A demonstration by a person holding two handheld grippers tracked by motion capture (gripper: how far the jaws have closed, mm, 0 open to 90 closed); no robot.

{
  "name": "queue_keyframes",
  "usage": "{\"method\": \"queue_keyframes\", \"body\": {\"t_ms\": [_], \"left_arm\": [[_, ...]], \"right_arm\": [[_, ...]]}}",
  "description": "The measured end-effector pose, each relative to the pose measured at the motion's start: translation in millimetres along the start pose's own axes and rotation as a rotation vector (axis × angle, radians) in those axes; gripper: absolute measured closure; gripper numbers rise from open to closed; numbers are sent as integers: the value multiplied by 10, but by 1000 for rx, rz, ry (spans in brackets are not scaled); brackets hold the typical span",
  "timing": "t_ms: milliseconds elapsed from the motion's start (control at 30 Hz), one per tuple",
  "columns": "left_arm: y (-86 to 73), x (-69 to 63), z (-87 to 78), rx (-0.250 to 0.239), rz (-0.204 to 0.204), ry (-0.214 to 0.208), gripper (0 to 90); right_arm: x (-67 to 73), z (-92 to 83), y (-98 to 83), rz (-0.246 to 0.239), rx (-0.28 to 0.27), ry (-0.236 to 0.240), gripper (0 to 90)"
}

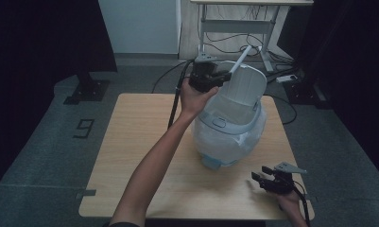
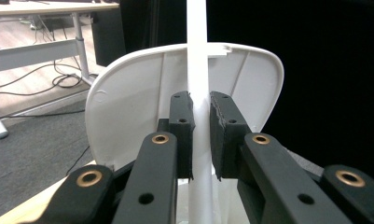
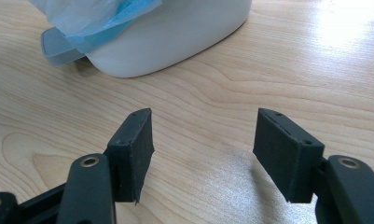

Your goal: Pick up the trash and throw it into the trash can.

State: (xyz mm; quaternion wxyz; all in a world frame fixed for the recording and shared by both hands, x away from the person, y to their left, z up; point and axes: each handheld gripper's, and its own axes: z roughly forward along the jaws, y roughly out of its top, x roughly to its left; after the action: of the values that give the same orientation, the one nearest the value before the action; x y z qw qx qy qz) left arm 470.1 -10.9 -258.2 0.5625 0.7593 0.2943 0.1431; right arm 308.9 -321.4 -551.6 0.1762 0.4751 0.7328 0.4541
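A white bin [image 1: 227, 137] lined with a pale blue plastic bag [image 1: 253, 132] stands on the wooden table [image 1: 130, 142], its lid [image 1: 244, 85] raised. My left gripper [image 1: 223, 75] is at the lid's far left edge, shut on a thin white rod [image 1: 239, 59] that sticks up past the lid. In the left gripper view the rod [image 2: 197, 56] runs upright between the pads of my gripper [image 2: 201, 100], in front of the lid's inside [image 2: 128, 102]. My right gripper [image 1: 259, 178] rests near the front right corner, open and holding nothing [image 3: 203, 135], facing the bin's base [image 3: 175, 42] and bag [image 3: 96, 18].
A metal-legged desk [image 1: 234, 23] with loose cables stands behind the table. A power strip [image 1: 286, 78] lies on the floor at the right. A "9" mark [image 1: 84, 127] is on the carpet at the left.
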Motion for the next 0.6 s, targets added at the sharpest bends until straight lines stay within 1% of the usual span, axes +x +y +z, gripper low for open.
{"method": "queue_keyframes", "body": {"t_ms": [367,533,567,600], "left_arm": [[-2,-39,120,41,30,14,797],[-15,-33,141,44,26,6,791],[-17,-34,143,45,30,4,783],[-17,-37,145,45,33,5,731]], "right_arm": [[-9,-7,-3,0,-2,2,370],[-15,-6,-2,4,-1,1,370],[-17,-6,-2,5,-2,1,370],[-16,-7,-2,4,-2,1,370]]}}
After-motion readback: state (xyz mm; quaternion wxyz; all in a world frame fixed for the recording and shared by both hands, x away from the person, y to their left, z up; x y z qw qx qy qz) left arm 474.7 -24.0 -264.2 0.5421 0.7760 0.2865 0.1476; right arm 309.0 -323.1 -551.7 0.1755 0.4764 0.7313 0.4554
